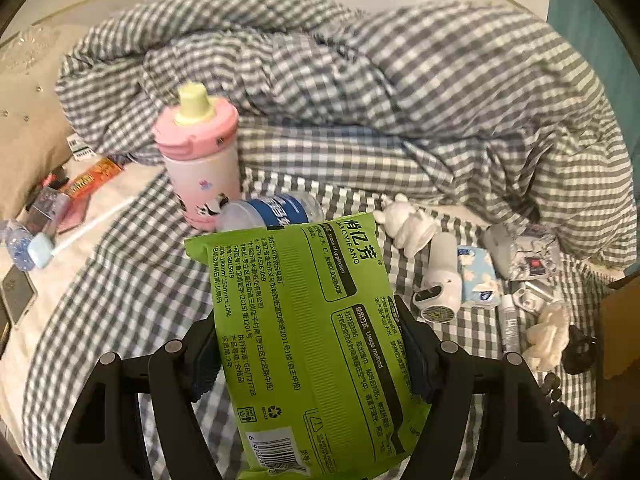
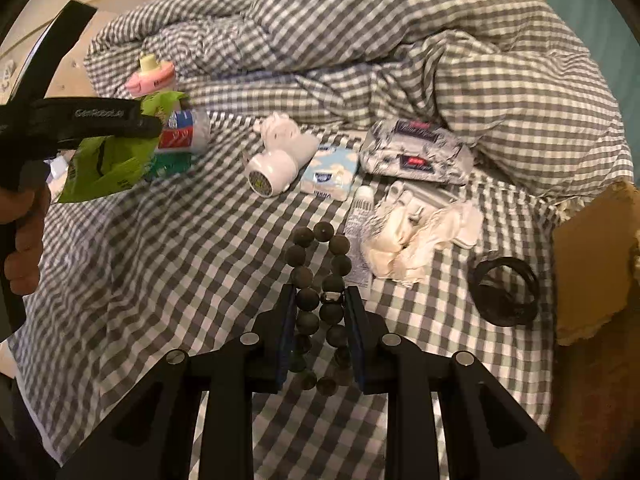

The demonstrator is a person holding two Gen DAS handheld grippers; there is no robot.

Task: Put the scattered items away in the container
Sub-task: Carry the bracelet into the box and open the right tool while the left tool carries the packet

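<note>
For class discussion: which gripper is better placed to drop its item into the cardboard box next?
Right, probably. The right gripper straddles the bead bracelet, near the cardboard box. The left gripper, gripping the green wipes pack, is farther away.

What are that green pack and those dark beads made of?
The green pack looks like soft, glossy plastic film: it creases and shines in the left gripper. The beads look matte, perhaps wood or stone; that stays unclear. The right gripper straddles them.

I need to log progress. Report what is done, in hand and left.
Done: cannot tell; the cardboard box interior is hidden. In hand: left gripper grips the green wipes pack; right gripper straddles the bead bracelet. Left on the bed: pink bottle, water bottle, tissue pack, black ring.
</note>
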